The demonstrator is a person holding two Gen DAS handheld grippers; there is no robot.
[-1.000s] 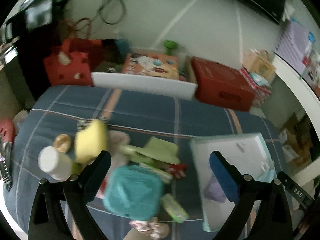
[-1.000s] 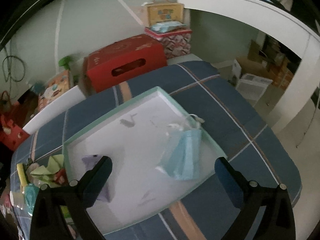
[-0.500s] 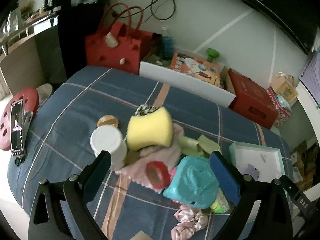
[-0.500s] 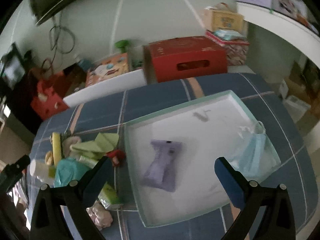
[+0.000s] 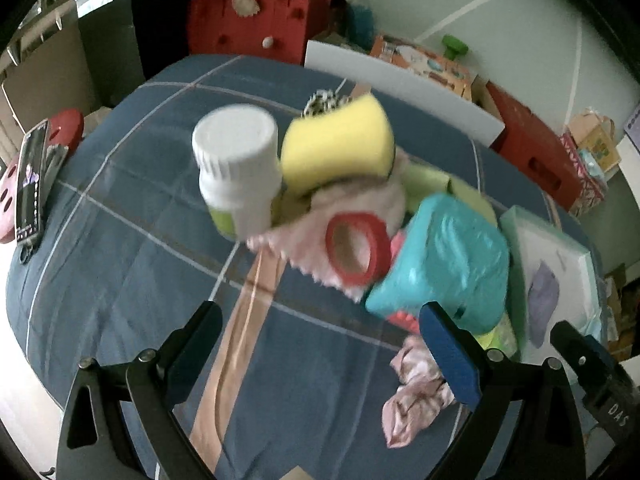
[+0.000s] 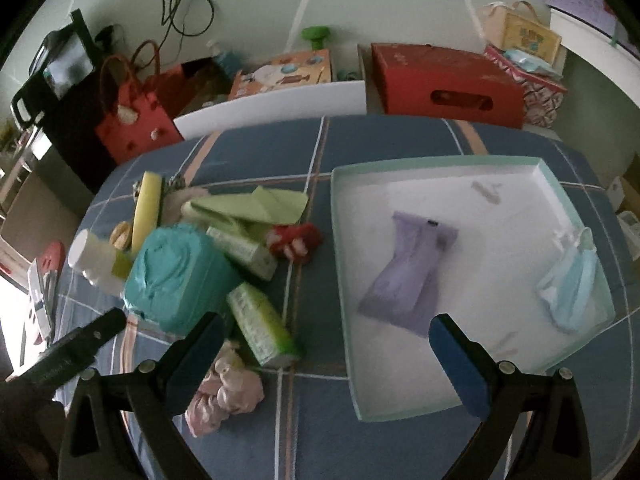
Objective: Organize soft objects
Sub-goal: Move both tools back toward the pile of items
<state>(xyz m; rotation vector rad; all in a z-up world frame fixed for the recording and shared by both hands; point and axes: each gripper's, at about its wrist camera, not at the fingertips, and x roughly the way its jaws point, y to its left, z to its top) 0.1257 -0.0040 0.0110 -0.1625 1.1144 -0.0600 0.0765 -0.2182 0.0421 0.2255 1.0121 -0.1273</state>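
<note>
The left gripper (image 5: 320, 322) hangs over the pile on the blue bed (image 5: 132, 240), its jaws spread wide and holding nothing. The right gripper (image 6: 326, 334) has its jaws spread and empty too, over the near edge of the white tray (image 6: 404, 406). A purple pouch (image 6: 408, 276) and a blue mask (image 6: 570, 292) already lie in the tray. The soft things not yet sorted are in the pile: the yellow sponge (image 5: 336, 148), the pink cloth (image 5: 352, 204) under the red tape ring (image 5: 356, 248), and the pink scrunchie (image 5: 412, 392) lying alone, near the left jaws. I think the next job is to pick one soft thing. The scrunchie looks easiest, since nothing touches it. Go straight down, put one jaw on each side, and squeeze gently. Stay away from the white bottle (image 5: 238, 168); it is hard and could tip over. The cloth should wait, or the ring will roll off.
</note>
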